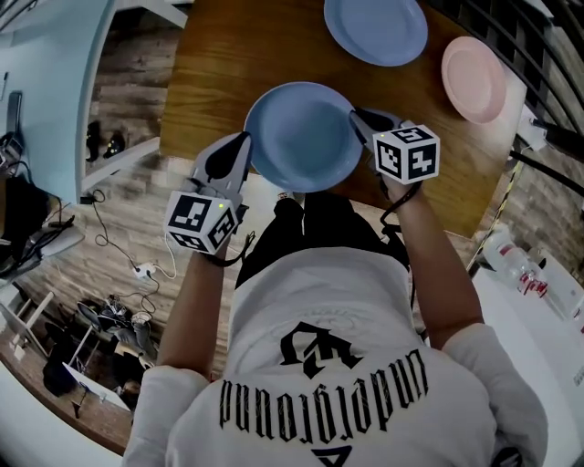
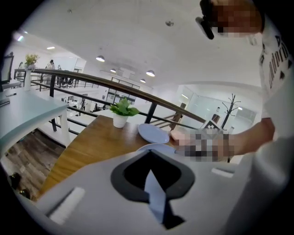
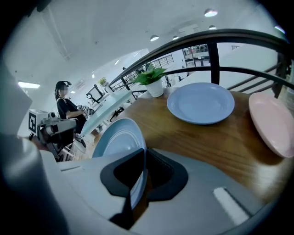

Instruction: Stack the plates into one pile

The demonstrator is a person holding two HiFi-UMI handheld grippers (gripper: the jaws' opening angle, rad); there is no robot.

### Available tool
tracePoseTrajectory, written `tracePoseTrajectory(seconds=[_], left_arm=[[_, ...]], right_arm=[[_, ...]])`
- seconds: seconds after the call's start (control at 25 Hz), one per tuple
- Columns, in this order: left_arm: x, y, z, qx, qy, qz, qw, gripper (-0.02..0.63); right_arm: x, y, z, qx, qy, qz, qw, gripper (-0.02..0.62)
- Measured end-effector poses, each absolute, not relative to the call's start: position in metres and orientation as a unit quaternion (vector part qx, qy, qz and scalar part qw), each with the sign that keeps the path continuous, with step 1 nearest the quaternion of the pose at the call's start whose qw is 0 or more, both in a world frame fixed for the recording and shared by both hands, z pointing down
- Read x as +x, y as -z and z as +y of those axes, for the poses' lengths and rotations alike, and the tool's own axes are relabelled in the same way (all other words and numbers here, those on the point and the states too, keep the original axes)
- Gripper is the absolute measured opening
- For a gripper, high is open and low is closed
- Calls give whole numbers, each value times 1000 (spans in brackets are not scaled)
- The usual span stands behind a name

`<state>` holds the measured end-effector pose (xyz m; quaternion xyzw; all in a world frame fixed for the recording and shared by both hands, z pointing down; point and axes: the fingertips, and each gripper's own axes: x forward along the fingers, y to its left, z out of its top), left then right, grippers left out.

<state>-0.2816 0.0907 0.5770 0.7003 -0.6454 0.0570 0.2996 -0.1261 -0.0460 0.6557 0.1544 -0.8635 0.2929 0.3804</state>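
Note:
Both grippers carry one blue plate [image 1: 301, 135] above the near edge of the wooden table [image 1: 219, 64]. My left gripper [image 1: 239, 150] is shut on its left rim, and the rim [image 2: 156, 197] runs between the jaws in the left gripper view. My right gripper [image 1: 360, 123] is shut on the right rim, with the same plate [image 3: 117, 140] seen edge-on between its jaws. A second blue plate [image 1: 376, 27] [image 3: 200, 102] lies flat at the far side of the table. To the right of that one lies a pink plate [image 1: 473, 77] [image 3: 273, 121].
A potted plant [image 2: 121, 111] [image 3: 152, 79] stands at the far end of the table by a dark railing [image 3: 216, 50]. Cables and a power strip [image 1: 146, 270] lie on the wooden floor at the left. A person [image 3: 66, 110] sits at a desk in the background.

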Motion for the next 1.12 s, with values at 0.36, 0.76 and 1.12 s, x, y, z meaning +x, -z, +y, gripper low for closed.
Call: tracePoseTrajectory(seconds=[0.36,0.76,1.12], left_arm=[[-295,-509,134,732,-50,-638,233,46],[-280,-435,151,766,-26,-621,164,46],[-252,-412,137,789,-26,-597,143,46]], right_arm=[[-126,-576,-9,204,-267,-886,320,20],[-103,-486,6,253,-227,-904,258,20],[-59,-450,-11,294,-216,-904,223,20]])
